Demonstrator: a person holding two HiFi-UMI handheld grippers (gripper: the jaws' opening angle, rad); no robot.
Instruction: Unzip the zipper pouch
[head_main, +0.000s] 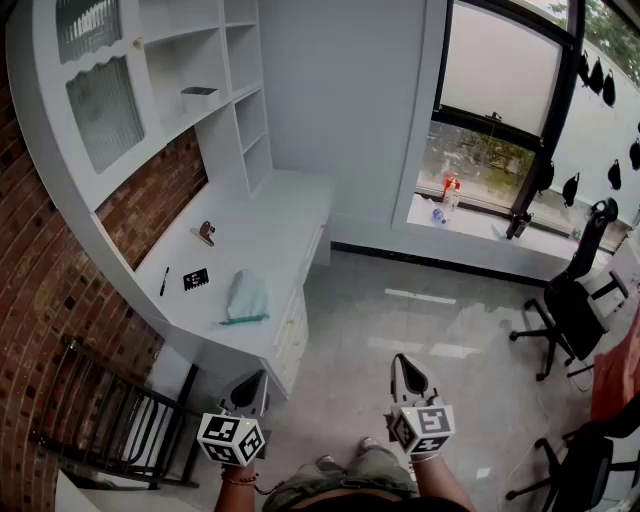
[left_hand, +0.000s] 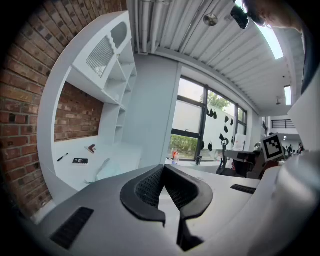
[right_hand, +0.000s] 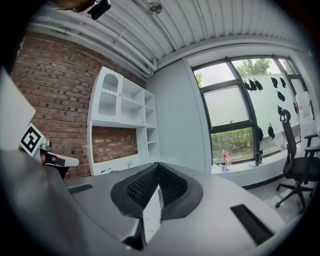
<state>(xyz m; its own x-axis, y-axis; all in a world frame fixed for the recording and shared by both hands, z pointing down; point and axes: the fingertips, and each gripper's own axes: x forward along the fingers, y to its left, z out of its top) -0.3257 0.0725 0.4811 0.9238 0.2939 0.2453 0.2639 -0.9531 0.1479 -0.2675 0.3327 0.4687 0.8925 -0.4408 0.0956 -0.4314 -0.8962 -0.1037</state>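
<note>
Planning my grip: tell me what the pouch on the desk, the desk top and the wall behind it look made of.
Zipper pouch: pale green, limp and matte, probably soft fabric or plastic; too small to settle.
Desk: smooth white, likely painted or laminated board.
Wall: red brick, mortar joints visible.

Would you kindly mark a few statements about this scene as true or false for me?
1. The zipper pouch lies on the white desk. True.
2. The left tool grips the pouch. False: its jaws are together on nothing, and it is held well short of the desk.
3. The right tool is shut and empty. True.
4. A black pen lies on the floor. False: it lies on the desk, to the left of the pouch in the head view.
</note>
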